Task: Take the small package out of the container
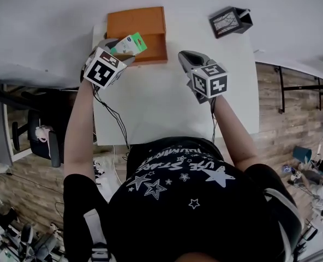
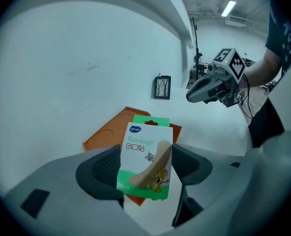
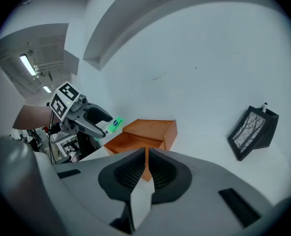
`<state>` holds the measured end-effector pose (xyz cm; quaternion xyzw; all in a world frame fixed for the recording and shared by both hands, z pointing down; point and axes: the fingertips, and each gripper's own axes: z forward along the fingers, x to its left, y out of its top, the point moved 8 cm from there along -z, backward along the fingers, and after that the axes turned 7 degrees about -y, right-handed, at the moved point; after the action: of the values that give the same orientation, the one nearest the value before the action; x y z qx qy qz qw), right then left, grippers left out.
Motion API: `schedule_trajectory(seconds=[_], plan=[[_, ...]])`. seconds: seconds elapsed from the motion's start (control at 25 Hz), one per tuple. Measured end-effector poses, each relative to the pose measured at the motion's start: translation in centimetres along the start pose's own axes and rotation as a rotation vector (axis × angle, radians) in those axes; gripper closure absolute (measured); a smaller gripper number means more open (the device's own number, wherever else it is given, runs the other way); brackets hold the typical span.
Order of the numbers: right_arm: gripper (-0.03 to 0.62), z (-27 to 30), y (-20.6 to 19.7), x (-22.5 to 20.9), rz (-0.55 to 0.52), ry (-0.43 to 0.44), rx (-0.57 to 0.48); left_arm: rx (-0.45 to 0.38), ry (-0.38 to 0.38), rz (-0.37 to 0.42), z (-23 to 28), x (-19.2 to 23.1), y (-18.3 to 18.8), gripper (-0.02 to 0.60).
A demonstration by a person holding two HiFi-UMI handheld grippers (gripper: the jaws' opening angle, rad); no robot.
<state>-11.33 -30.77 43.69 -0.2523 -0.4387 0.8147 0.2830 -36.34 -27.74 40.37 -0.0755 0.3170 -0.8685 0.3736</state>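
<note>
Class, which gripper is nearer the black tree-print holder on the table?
Right. The right gripper sits near the black holder, towards the person and to its left; the left gripper, clamping the bandage package, is farther by the orange box.

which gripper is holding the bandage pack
The left gripper: its jaws clamp the green-and-white bandage pack by its sides. The right gripper has its jaws together with nothing between them.

Container [image 1: 145, 26] sits at the table's [image 1: 167, 108] far edge, upper centre of the head view. The small package [image 1: 130, 44] is between your left gripper's [image 1: 119, 49] jaws, overlapping the container's lower-left corner. Your right gripper [image 1: 187, 59] is just right of the container. Picture stand [image 1: 231, 21] is upper right, well apart.
</note>
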Motion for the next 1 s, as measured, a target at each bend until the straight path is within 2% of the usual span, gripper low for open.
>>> schedule_trajectory(seconds=[0.68, 1.0], plan=[[0.54, -4.5, 0.7, 1.6, -0.095, 0.166, -0.059, -0.25, 0.226, -0.201, -7.4, -8.3, 1.5, 0.229], [0.54, -8.2, -1.0, 2.4, -0.132, 0.226, -0.064, -0.328, 0.274, -0.329, -9.0, -14.7, -0.1, 0.229]])
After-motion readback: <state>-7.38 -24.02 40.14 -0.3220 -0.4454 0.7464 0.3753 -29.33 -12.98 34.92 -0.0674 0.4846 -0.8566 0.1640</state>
